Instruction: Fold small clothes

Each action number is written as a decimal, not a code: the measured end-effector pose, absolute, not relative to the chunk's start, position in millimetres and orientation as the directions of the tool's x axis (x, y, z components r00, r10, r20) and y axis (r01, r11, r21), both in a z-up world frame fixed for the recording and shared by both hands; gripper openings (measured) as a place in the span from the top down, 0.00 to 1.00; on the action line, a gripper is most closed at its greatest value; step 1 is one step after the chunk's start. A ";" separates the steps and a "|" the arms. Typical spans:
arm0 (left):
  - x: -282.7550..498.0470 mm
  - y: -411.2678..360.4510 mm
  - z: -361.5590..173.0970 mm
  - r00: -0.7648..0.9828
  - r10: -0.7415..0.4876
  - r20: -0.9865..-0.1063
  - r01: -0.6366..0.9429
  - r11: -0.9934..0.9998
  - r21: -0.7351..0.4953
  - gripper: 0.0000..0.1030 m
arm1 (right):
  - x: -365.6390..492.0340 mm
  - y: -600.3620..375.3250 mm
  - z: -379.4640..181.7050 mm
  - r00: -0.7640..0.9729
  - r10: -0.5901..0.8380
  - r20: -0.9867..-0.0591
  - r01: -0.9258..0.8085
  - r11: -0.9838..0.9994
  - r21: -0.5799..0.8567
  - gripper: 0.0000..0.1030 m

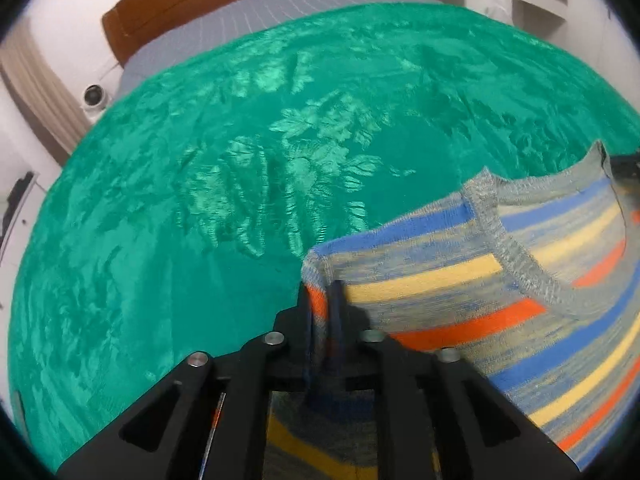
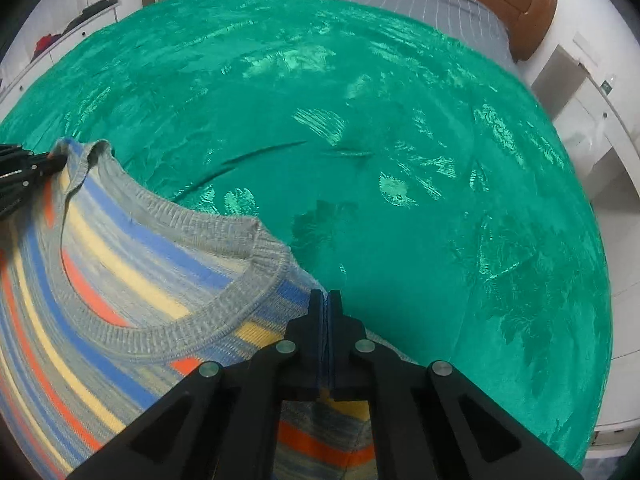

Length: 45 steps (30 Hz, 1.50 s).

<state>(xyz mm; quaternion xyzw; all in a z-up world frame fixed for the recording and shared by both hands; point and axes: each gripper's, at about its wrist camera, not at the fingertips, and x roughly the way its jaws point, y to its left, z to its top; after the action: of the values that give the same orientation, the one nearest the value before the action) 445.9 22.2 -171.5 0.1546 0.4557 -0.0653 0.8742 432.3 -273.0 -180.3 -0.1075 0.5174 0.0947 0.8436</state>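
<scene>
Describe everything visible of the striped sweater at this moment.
The striped sweater is a small knit with blue, yellow, orange and grey bands and a ribbed grey round neckline. It lies on the green blanket, neckline open toward the cameras. The left gripper pinches one shoulder, fabric bunched between its fingers; the right gripper is clamped on the other shoulder edge.

Blanket (image 1: 200,240): green plush cloth, embossed leaf pattern, sheen where light catches.
Sweater (image 2: 120,264): striped knit cloth, matt, ribbed grey collar.
Left gripper (image 1: 322,300): black matt plastic, bright metal pins.
Right gripper (image 2: 327,308): same black matt plastic, metal pins.
Headboard (image 1: 192,4): brown wood, smooth, slightly glossy.
Sheet (image 1: 280,4): grey cloth, matt, fine grid.
</scene>
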 end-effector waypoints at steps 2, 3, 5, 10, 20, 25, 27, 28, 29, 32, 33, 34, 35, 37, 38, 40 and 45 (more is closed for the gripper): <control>435.1 29.2 -160.4 0.587 0.048 -0.808 0.230 0.947 0.223 0.47 | 426.1 -284.3 -171.7 0.443 0.054 -0.895 -0.233 0.971 -0.057 0.59; 426.5 33.7 -151.0 0.607 0.062 -0.793 0.210 0.949 0.234 0.37 | 416.2 -290.1 -162.9 0.464 0.056 -0.884 -0.216 0.975 -0.052 0.37; 406.7 43.8 -134.1 0.623 0.032 -0.781 0.214 0.954 0.209 0.29 | 394.7 -298.3 -144.7 0.491 0.084 -0.867 -0.226 0.974 -0.033 0.33; 325.4 55.7 -113.2 0.583 -0.011 -0.812 0.236 0.959 0.157 0.11 | 313.3 -302.0 -124.6 0.480 0.120 -0.869 -0.266 0.964 -0.014 0.31; 222.0 4.0 -130.2 0.591 -0.079 -0.803 0.156 0.988 0.017 0.09 | 120.2 -287.7 -143.3 0.619 0.087 -0.781 -0.152 0.988 -0.011 0.28; 247.5 -29.0 -168.0 0.540 0.035 -0.841 0.175 0.973 0.153 0.02 | 107.1 -307.9 -168.6 0.670 -0.008 -0.743 -0.020 0.999 -0.028 0.23; 252.5 -33.2 -176.7 0.513 0.056 -0.857 0.190 0.966 0.178 0.00 | 109.3 -321.1 -185.3 0.651 -0.003 -0.759 0.007 1.000 0.002 0.21; 253.5 -32.3 -174.6 0.506 0.058 -0.860 0.175 0.970 0.169 0.00 | 108.1 -327.7 -191.4 0.651 0.020 -0.759 0.014 0.999 0.038 0.15; 254.7 -31.3 -174.3 0.492 0.057 -0.869 0.163 0.974 0.156 0.00 | 107.4 -334.4 -194.5 0.662 0.036 -0.748 0.029 0.997 0.074 0.13; 258.8 -20.2 -176.7 0.444 0.021 -0.896 0.086 0.994 0.066 0.00 | 108.4 -341.5 -201.1 0.661 0.058 -0.748 0.047 0.992 0.118 0.03; 260.1 -17.4 -177.4 0.436 0.009 -0.900 0.070 0.997 0.043 0.00 | 110.1 -342.4 -203.6 0.658 0.065 -0.750 0.044 0.991 0.125 0.00; 261.1 -16.9 -177.9 0.434 0.006 -0.901 0.070 0.997 0.040 0.00 | 111.6 -343.1 -205.4 0.658 0.071 -0.750 0.040 0.991 0.129 0.00; 261.5 -16.2 -177.2 0.435 0.005 -0.901 0.072 0.997 0.040 0.00 | 112.3 -343.8 -206.5 0.660 0.075 -0.748 0.038 0.990 0.133 0.00; 260.4 -14.5 -179.4 0.459 -0.007 -0.888 0.062 0.998 0.025 0.00 | 112.1 -344.4 -207.6 0.668 0.080 -0.740 0.037 0.990 0.139 0.00; 257.8 -12.5 -180.7 0.490 -0.013 -0.872 0.050 0.999 0.014 0.00 | 112.0 -344.8 -208.8 0.671 0.082 -0.737 0.035 0.989 0.142 0.00; 243.4 -11.9 -184.4 0.562 -0.017 -0.827 0.041 0.999 0.008 0.00 | 109.5 -345.1 -210.1 0.677 0.084 -0.731 0.035 0.989 0.145 0.00; 223.3 -18.0 -188.6 0.678 0.019 -0.735 0.044 0.997 0.066 0.00 | 110.5 -346.2 -211.7 0.679 0.089 -0.729 0.032 0.988 0.151 0.00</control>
<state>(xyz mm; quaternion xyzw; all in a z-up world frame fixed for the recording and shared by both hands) 223.3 -18.0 -188.6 0.0392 0.4010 -0.0067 0.9152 110.5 -346.2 -211.7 0.0758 0.4004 0.0157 0.9131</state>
